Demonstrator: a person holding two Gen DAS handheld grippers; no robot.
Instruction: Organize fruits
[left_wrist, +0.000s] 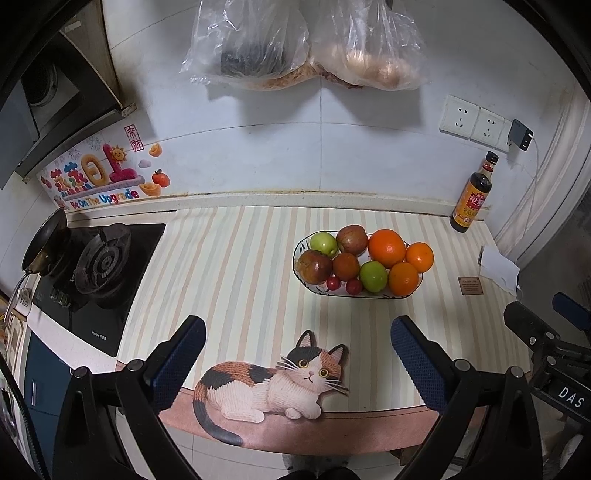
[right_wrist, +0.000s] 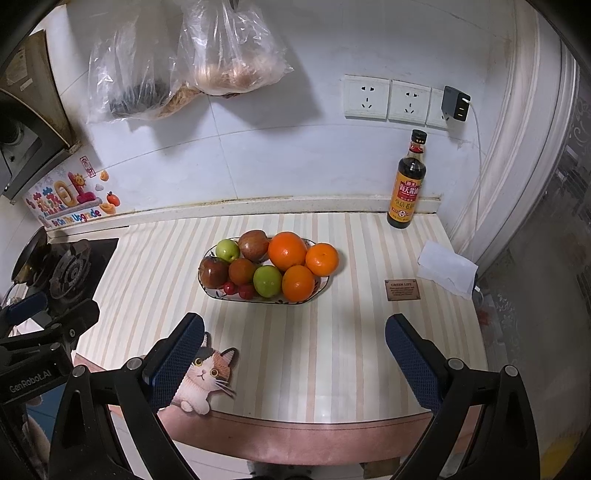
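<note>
While fruit fills the bowl (left_wrist: 301, 273), left tongs (left_wrist: 297, 354) and right tongs (right_wrist: 295, 350) gape wide, empty.

Home kitchen: gas stove (left_wrist: 103, 264) with pan (left_wrist: 46, 240), range hood (left_wrist: 55, 99), soy sauce bottle (right_wrist: 406, 181), wall sockets (right_wrist: 388, 98), striped counter (right_wrist: 332, 332).

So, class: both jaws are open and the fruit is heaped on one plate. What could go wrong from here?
1. The oranges sit high on the shallow plate; lifting one may send its neighbours rolling.
2. The small red fruits lie at the rim and could slip off.
3. A wide swing might knock the sauce bottle.
</note>
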